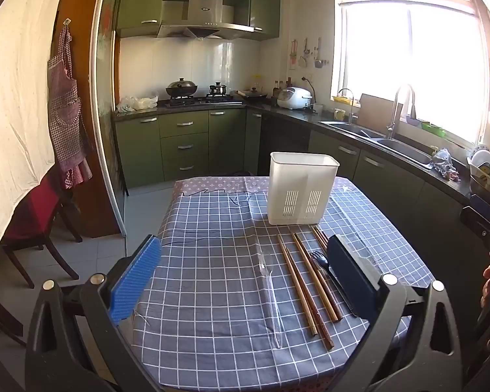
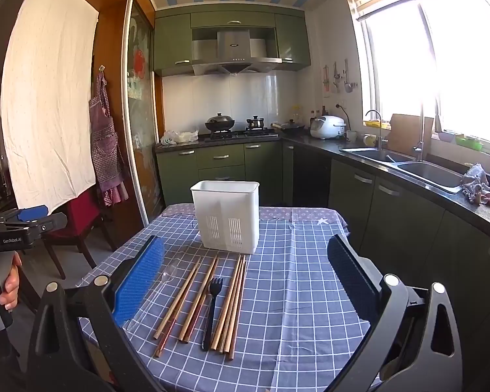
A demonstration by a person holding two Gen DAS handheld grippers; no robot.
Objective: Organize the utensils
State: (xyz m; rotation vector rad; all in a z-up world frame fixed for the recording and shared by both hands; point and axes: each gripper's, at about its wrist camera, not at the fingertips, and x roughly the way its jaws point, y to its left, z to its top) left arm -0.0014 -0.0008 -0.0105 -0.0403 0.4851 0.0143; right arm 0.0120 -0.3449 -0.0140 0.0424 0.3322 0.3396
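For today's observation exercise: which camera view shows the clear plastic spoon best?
The left wrist view. There the clear spoon lies whole on the checked tablecloth, bowl and handle both visible, left of the chopsticks. In the right wrist view only its bowl shows; the blue finger hides most of the handle.

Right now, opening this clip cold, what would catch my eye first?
The white utensil caddy stands upright at the far middle of the checked tablecloth. In front of it lies a row of wooden chopsticks, with a black fork among them and a clear plastic spoon at the left end. Both grippers, left and right, hover with jaws wide open, holding nothing.
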